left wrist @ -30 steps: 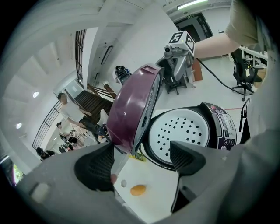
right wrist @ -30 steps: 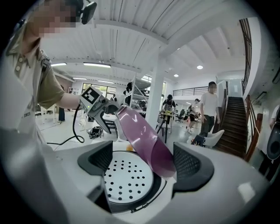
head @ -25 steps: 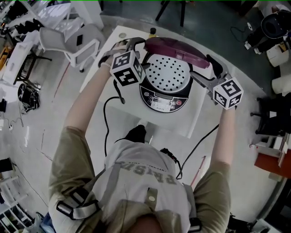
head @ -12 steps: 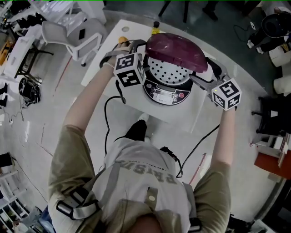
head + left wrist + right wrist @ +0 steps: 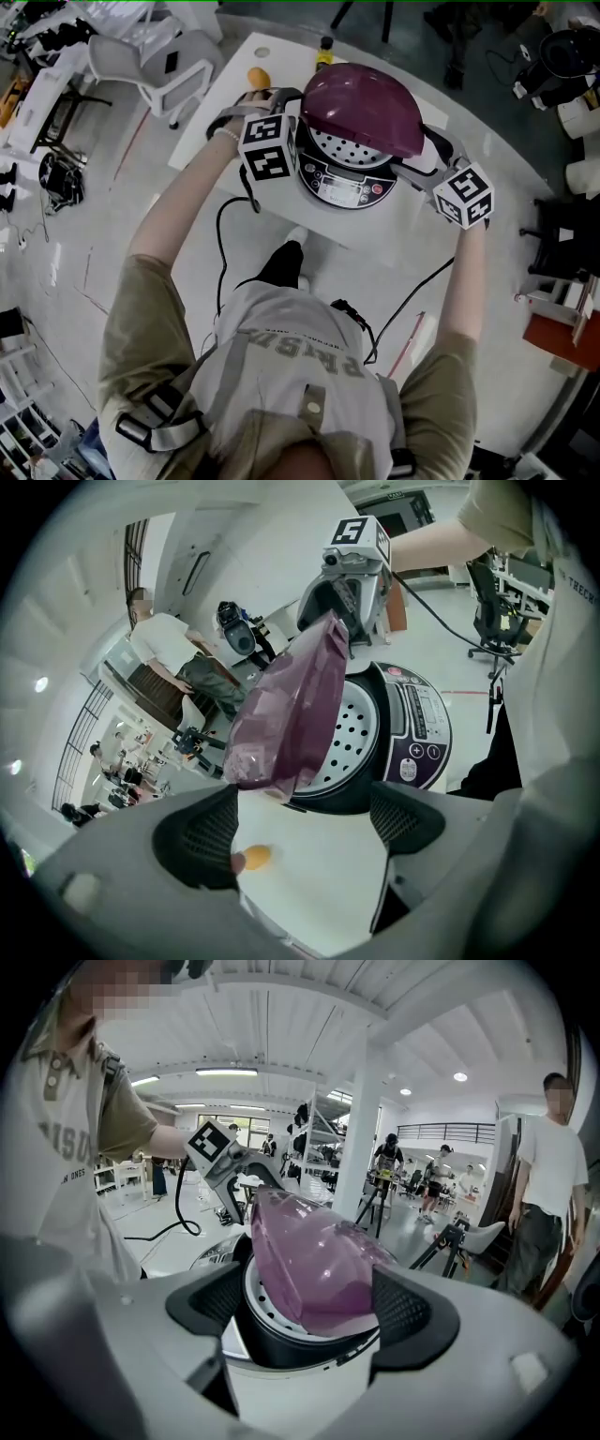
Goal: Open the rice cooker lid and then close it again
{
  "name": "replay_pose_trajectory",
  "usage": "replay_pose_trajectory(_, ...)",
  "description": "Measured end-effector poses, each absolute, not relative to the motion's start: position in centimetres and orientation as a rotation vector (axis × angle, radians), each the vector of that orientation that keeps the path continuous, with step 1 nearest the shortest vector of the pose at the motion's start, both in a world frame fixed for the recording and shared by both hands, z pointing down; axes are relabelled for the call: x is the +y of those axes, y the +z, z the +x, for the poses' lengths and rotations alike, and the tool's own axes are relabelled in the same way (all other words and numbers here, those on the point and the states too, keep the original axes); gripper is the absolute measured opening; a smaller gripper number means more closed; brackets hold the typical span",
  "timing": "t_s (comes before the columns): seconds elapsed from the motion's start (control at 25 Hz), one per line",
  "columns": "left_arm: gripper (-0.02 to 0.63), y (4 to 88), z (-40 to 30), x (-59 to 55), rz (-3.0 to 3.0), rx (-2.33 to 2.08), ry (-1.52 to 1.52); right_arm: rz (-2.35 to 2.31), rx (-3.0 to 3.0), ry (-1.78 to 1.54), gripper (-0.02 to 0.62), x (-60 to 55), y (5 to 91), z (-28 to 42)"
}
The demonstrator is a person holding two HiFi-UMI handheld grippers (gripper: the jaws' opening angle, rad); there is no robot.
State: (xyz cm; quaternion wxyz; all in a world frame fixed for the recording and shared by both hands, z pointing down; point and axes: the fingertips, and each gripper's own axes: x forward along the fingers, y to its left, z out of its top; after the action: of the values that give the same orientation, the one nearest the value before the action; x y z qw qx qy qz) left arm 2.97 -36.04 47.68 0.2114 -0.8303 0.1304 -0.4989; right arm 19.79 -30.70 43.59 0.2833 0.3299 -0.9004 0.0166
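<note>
A black rice cooker (image 5: 347, 183) stands on a white table (image 5: 403, 234). Its purple lid (image 5: 361, 108) is tilted about halfway down over the perforated inner plate. My left gripper (image 5: 272, 98) is at the cooker's left side. Its jaws have just been opening, and the lid's near edge (image 5: 291, 710) hangs just above the gap without touching the pads. My right gripper (image 5: 424, 155) is at the cooker's right side, open. In the right gripper view the lid (image 5: 309, 1260) fills the space between the pads of the right gripper (image 5: 305, 1307), and I see no squeeze.
An orange ball (image 5: 259, 76) and a yellow-capped bottle (image 5: 324, 52) sit on the table behind the cooker. A black cable (image 5: 225, 244) trails off the table's front left. A white chair (image 5: 150, 70) stands to the left. A person (image 5: 548, 1194) stands at the right.
The lid has swung from nearly upright down to about halfway over the pot. Both grippers have gone down and forward with it, staying at its two sides.
</note>
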Motion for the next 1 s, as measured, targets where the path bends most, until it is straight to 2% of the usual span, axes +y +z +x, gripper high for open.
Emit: replay_pose_trajectory(1.0, 0.482, 53.0, 1.2, -33.2, -2.171, 0.109, -1.602, 0.566, -2.218, 0.104, 0.432, -27.4, 49.1, 19.2)
